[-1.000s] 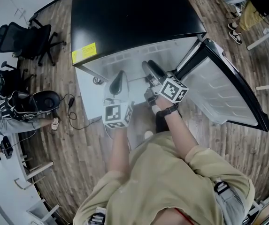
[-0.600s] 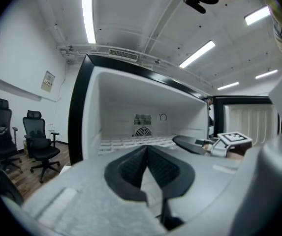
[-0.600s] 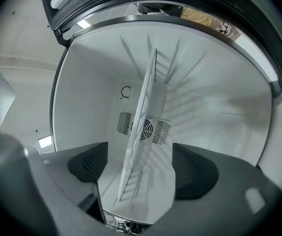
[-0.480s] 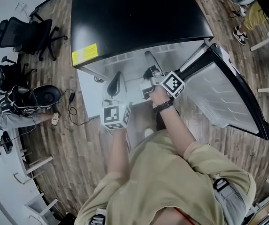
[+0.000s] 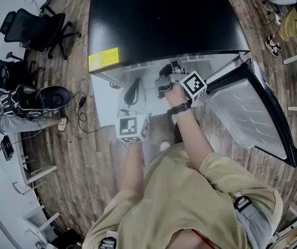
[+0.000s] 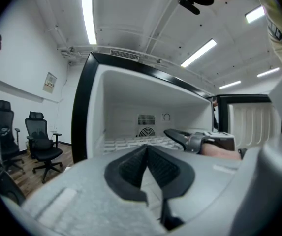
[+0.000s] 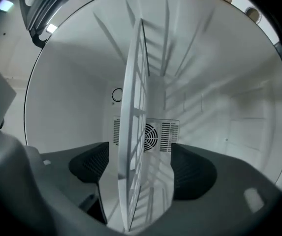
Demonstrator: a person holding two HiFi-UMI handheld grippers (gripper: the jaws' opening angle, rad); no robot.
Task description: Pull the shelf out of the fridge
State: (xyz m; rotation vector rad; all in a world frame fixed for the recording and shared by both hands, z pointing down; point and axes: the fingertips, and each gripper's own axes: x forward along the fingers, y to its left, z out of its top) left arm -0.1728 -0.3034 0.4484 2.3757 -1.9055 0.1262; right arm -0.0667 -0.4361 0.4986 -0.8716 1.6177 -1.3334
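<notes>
While open, one fridge [image 5: 164, 19], one door [image 5: 246, 108], one shelf [image 7: 133, 132].

Bright ceiling strip lights [image 6: 87, 17] at upper left of the left gripper view, slightly bloomed. White fridge interior [image 7: 72, 112] evenly lit; shelf [image 7: 133, 132] slats throw striped shadows at upper right. Near foreground soft. Fisheye bending throughout, with dark corners in the gripper views.

Left gripper [image 6: 147, 151] jaws pressed together, nothing between; pointing into open fridge [image 6: 81, 117], white shelf [image 6: 126, 142] and rear vent [image 6: 146, 131] inside; office chairs [image 6: 41, 142] at left
</notes>
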